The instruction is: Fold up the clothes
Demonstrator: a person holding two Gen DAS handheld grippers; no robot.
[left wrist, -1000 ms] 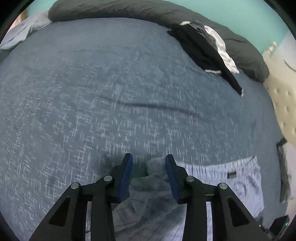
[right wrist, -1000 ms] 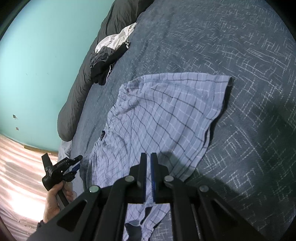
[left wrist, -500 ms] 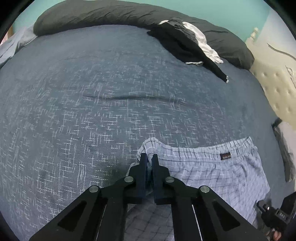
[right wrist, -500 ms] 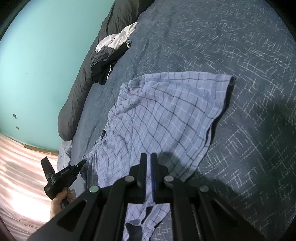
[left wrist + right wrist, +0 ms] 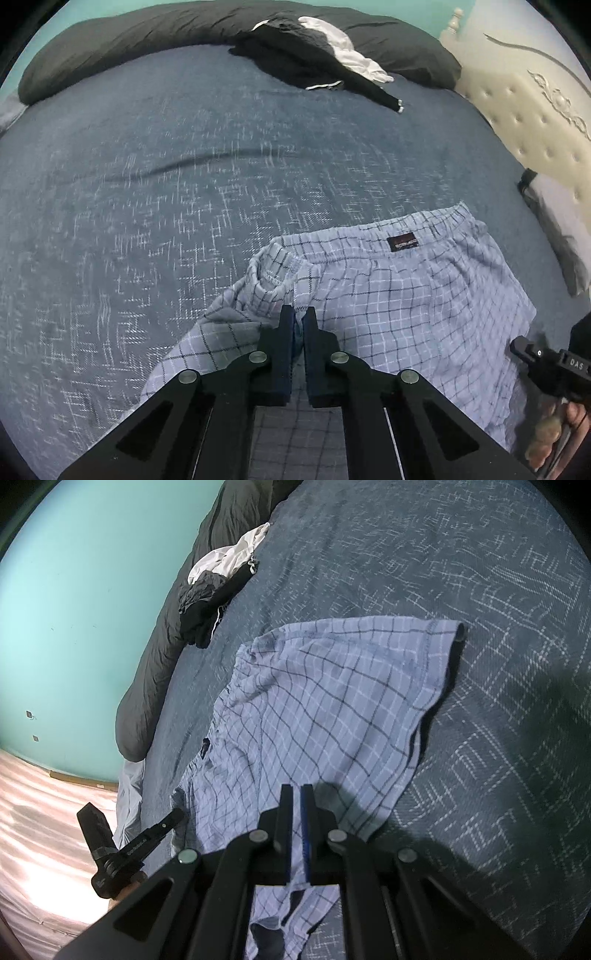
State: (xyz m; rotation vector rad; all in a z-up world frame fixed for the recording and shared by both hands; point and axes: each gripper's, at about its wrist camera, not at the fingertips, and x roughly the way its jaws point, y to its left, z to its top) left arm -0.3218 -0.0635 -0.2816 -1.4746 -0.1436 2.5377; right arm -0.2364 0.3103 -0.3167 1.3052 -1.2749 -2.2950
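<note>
The checked boxer shorts lie spread on the dark blue bedspread, pale blue cloth crossed with dark and white lines, waistband on the far side with a small dark label sewn on it. The left gripper is right over them, fingers closed to a narrow slit, and pinched cloth shows between the blue pads; the fabric bunches up into a raised fold just ahead of the tips. On the right wrist camera the shorts fan out across the bedspread, one leg hem curling up at the far corner, another part trailing down under the tool. The right gripper has its fingers nearly together as well, with the checked cloth running up between them, so it too has hold of the shorts. Each tool catches the other at the frame's edge: the right one low at the side of the left camera, a hand wrapped round its handle, and the left one down in the corner of the right camera. Beyond, a heap of black and white clothes rests against a long dark grey bolster along the teal wall. A cream tufted headboard stands at the side.
</note>
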